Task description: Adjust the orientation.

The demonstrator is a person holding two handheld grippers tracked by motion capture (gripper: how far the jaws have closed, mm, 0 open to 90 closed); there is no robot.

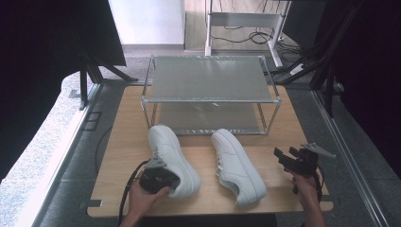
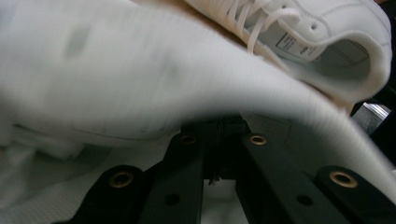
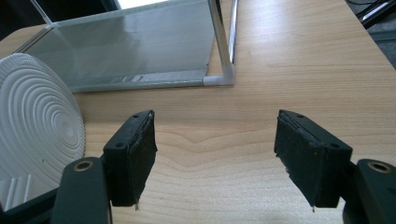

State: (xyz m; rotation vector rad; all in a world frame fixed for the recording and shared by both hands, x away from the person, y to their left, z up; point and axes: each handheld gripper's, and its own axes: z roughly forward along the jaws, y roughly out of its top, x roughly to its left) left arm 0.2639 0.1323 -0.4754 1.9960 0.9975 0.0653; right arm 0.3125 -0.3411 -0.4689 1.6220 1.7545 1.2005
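Left gripper [image 1: 158, 177] at the left shoe's [image 1: 172, 158] heel, lower left; jaws clamped on its collar.
Right gripper [image 3: 215, 156] gapes over bare table [image 3: 289, 70]; I'd lift toward the rack [image 1: 208, 78] next.

Two white shoes lie on the wooden table [image 1: 118, 142]. One shoe [image 1: 172, 158] sits directly at the left gripper [image 1: 158, 177], its heel end against the tool; the other shoe [image 1: 238, 165] lies between the two tools, nearer the right gripper [image 1: 288, 158] than the first.

One two-tier metal rack [image 1: 210, 94] stands ahead of both grippers, past the shoes. It has two shelves: one upper shelf [image 1: 208, 78] and one lower shelf [image 1: 210, 118].

Two grippers are in use, one in each of two hands: the left hand [image 1: 144, 196] and the right hand [image 1: 305, 184]. Each gripper carries two black jaws and one trailing cable.

One table holds everything.
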